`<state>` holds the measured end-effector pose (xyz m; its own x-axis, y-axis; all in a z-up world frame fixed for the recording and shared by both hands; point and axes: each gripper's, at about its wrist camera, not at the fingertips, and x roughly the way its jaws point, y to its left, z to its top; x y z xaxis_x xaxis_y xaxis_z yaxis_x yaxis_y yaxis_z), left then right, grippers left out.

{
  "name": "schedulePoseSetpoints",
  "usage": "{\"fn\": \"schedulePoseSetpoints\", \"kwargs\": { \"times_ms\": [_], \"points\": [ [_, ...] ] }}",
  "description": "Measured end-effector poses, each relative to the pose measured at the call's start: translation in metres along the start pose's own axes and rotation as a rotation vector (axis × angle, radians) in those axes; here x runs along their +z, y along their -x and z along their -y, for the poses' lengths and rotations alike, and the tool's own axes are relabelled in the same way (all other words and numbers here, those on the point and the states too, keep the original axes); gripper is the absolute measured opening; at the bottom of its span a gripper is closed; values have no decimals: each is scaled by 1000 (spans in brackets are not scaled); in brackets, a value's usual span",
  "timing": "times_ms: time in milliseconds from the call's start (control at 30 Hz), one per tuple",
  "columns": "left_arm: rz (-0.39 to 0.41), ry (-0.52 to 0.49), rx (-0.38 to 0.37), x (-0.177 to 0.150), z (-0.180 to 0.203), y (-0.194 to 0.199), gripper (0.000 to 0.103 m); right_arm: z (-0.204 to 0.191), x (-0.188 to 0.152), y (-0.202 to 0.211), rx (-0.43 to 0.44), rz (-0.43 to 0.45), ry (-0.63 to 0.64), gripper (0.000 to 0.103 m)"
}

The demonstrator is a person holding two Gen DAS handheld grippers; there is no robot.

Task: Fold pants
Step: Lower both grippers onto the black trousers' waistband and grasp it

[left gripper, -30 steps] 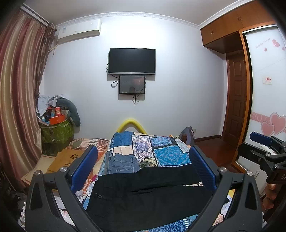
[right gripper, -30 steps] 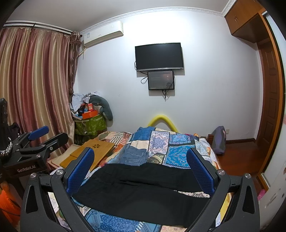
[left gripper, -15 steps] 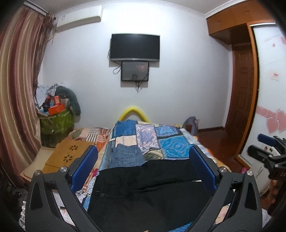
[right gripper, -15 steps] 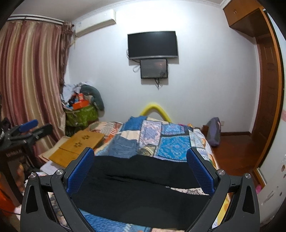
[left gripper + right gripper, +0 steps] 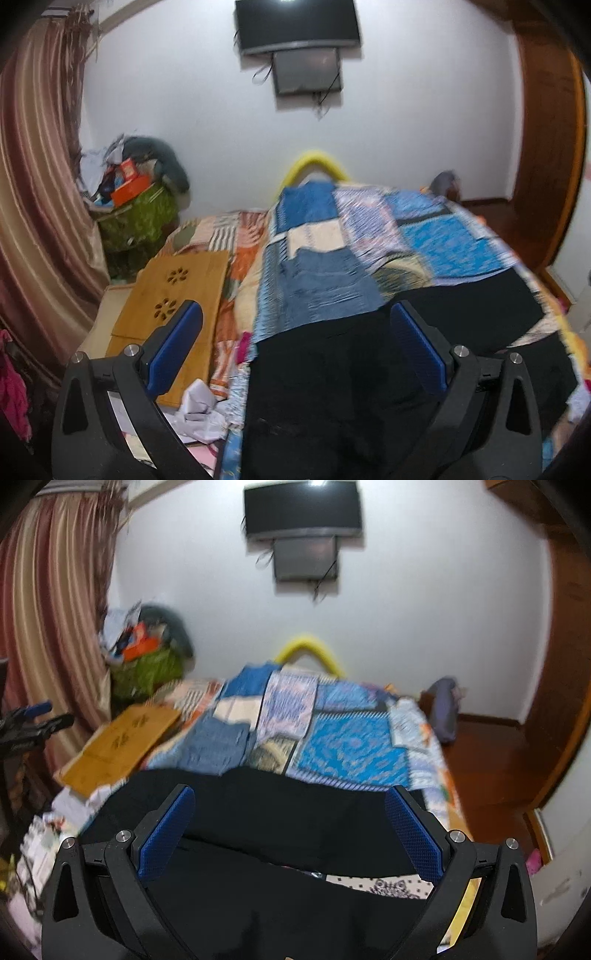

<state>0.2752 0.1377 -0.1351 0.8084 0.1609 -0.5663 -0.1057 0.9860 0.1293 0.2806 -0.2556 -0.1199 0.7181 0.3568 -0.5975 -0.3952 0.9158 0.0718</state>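
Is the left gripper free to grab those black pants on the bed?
Probably yes. The left gripper is open and empty, the black pants lie uncovered just ahead of it, and nothing blocks the way.

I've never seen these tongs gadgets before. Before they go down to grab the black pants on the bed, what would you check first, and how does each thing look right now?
1. Left tongs open and empty: ok, the blue pads stand wide apart.
2. Right tongs open and empty: ok, same.
3. Black pants spread on the bed: ok, both legs lie across the patchwork quilt, a gap between them.
4. Nothing lying on the pants: ok as far as seen; the folded jeans sit just beyond them.
5. Waistband and hems located: cannot tell, the pictures are blurred and the fabric is very dark.
6. Wooden tray clear of the pants: ok, it lies off to the left.
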Motion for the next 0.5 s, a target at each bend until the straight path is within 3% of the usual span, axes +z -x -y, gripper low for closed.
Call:
{"fn": "schedulePoseSetpoints", "kwargs": {
  "times_ms": [200,300,467,500],
  "points": [
    [-203,64,-2,-24,-28,-99,102,16,-1,-66,11,-117,18,102],
    [-296,84,6,-40,-38,-145,88,24,-5,-105,10,-164,46,101],
    [-424,99,-12,-65,-44,-202,81,39,-4,-164,91,-252,24,100],
    [-440,91,-21,-69,-43,-210,81,43,-3,-177,104,-273,20,93]
  ]
}}
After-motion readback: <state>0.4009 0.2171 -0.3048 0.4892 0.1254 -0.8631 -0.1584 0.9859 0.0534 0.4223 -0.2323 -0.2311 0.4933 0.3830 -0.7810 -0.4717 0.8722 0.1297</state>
